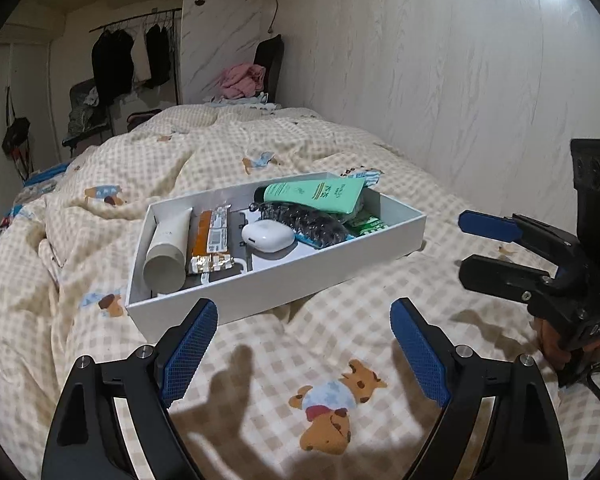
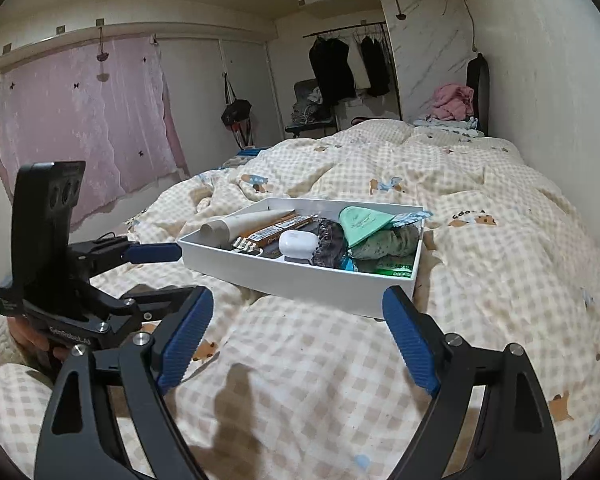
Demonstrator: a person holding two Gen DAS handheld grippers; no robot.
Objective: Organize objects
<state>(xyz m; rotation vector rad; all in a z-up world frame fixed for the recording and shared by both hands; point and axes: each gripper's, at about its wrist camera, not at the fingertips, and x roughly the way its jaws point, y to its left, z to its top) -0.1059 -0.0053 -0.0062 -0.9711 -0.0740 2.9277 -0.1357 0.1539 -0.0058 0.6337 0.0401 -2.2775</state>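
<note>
I'm holding left gripper (image 1: 304,354) and right gripper (image 2: 298,342) wide, empty | box (image 1: 300,280) of toiletries is sitting on the bed (image 1: 260,152) ahead | risk: soft quilt is tilting it, tube (image 1: 168,248) could be rolling out

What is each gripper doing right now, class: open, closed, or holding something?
Left gripper: jaws open, holding nothing, short of the tray.
Right gripper: jaws open, holding nothing.

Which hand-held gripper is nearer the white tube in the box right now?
Left. The left hand-held gripper hovers open just before the box corner holding the white tube. The right hand-held gripper, also open, faces the box's opposite end.
</note>
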